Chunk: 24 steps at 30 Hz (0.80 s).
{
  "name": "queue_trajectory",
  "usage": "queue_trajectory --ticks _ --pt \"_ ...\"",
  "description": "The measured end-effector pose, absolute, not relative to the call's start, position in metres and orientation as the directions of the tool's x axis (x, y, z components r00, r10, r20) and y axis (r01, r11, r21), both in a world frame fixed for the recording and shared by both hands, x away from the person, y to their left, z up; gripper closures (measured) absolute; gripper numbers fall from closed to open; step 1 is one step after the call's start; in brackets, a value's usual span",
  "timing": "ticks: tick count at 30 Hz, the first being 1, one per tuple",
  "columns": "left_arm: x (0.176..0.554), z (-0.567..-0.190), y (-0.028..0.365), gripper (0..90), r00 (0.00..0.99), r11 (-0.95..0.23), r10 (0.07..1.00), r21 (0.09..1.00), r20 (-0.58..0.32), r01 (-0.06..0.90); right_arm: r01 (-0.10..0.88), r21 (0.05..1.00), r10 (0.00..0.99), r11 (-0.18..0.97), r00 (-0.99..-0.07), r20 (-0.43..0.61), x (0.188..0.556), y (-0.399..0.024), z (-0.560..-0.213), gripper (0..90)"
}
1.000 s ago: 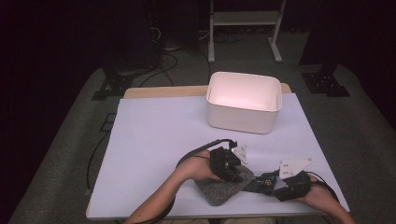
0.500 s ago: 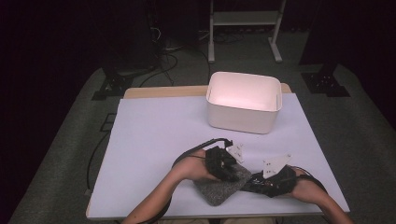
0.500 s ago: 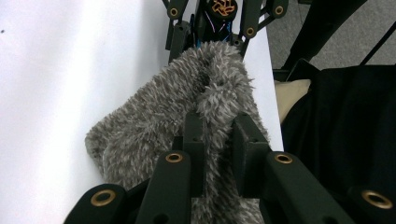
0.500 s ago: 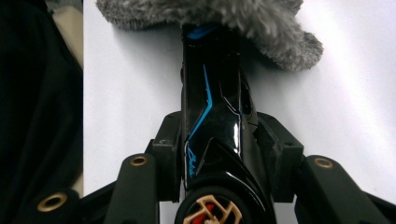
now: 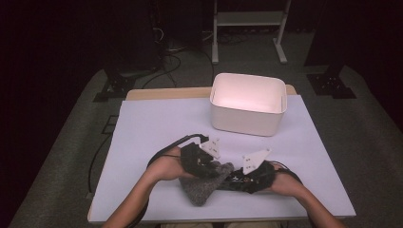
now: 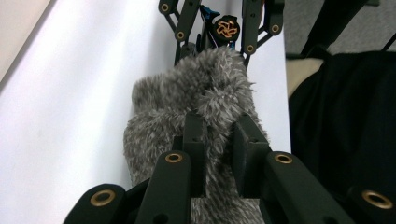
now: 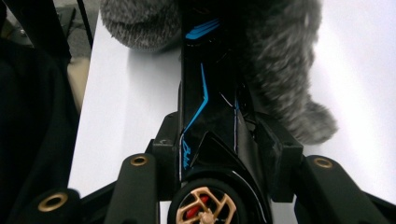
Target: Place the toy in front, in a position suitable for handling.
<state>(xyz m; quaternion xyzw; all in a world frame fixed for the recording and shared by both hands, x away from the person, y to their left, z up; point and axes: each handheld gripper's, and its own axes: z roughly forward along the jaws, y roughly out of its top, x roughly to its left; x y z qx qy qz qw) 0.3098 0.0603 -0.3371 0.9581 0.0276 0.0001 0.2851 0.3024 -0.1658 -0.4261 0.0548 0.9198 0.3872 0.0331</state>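
A grey fuzzy pouch lies near the table's front edge. My left gripper is shut on a fold of its rim, and in the left gripper view the pads pinch the fluffy pouch. My right gripper comes in from the right, its jaws having just been closing on a black toy car with blue stripes and gold wheels. The car's nose is buried in the pouch. The left gripper view looks across the pouch at the car's gold wheel.
A white bin stands open at the back of the white table, right of centre. Dark clothing shows at the table's near edge in both gripper views. Cables and stand legs lie on the floor behind the table.
My right gripper has slid left along the front edge, bringing the car up to and into the pouch. My left gripper has shifted slightly with the pouch's rim.
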Motion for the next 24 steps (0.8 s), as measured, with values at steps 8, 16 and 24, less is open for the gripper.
queue_trajectory --ticks 8,16,24 --pt "0.312 -0.362 0.076 78.1 0.995 -0.852 0.095 0.513 -0.044 0.104 0.037 0.708 0.059 0.706 -0.998 -0.006 0.309 -0.122 -0.433 55.4" --pt "0.311 -0.367 0.079 77.6 0.993 -0.831 0.100 0.545 -0.054 0.114 0.067 0.724 0.097 0.687 -0.995 -0.001 0.306 -0.134 -0.433 48.9" --pt "0.310 -0.367 0.076 65.3 0.993 -0.834 0.110 0.540 -0.048 0.118 0.125 0.745 0.188 0.655 -0.982 0.000 0.298 -0.165 -0.444 44.0"
